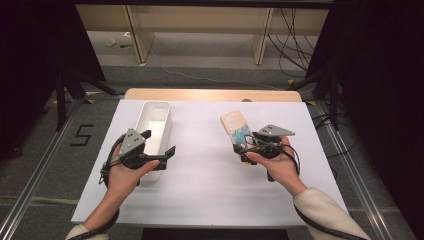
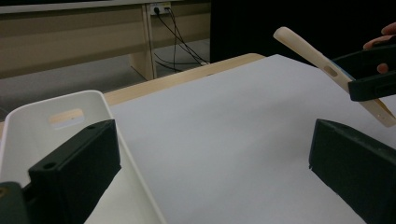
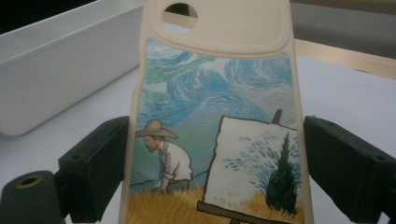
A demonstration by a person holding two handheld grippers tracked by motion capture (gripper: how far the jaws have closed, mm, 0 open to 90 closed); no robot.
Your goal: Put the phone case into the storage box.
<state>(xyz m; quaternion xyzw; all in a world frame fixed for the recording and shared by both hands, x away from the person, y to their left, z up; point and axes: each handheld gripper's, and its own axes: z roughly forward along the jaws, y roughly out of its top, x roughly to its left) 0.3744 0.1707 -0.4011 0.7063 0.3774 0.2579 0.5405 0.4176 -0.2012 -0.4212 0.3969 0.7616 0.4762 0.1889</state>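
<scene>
**Right gripper view: painted phone case clamped, white bin waiting**

Right gripper view puts a cream silicone phone case printed with a painter, an easel and swirling blue sky (image 3: 215, 135) squarely between two black jaws, both pressed against its long edges. Seen from the high view, same case (image 1: 237, 131) lifted off the white table sheet (image 1: 210, 185), tilted, camera end pointing away from the person, right gripper (image 1: 248, 146) closed on its near end. Seen from the left gripper view, case (image 2: 327, 70) raised at a slant over the sheet, well apart from the bin.

Left gripper (image 1: 159, 144) spread wide, holding nothing, hovering over the near right wall of a long white plastic bin (image 1: 156, 124) at the left of the sheet. Bin interior (image 2: 56, 126) bare as far as visible; near end hidden behind a jaw, so contents there cannot be told.

Likely risks, judged from the grip:
- Soft, bendy case held by its edges at one end only; could buckle or squirt out if squeezed harder or swung quickly.
- Long free end could catch the bin's rim on the way across and twist loose.
- Open left jaws close over the bin wall; could block the drop path or nudge the light bin sideways.
</scene>
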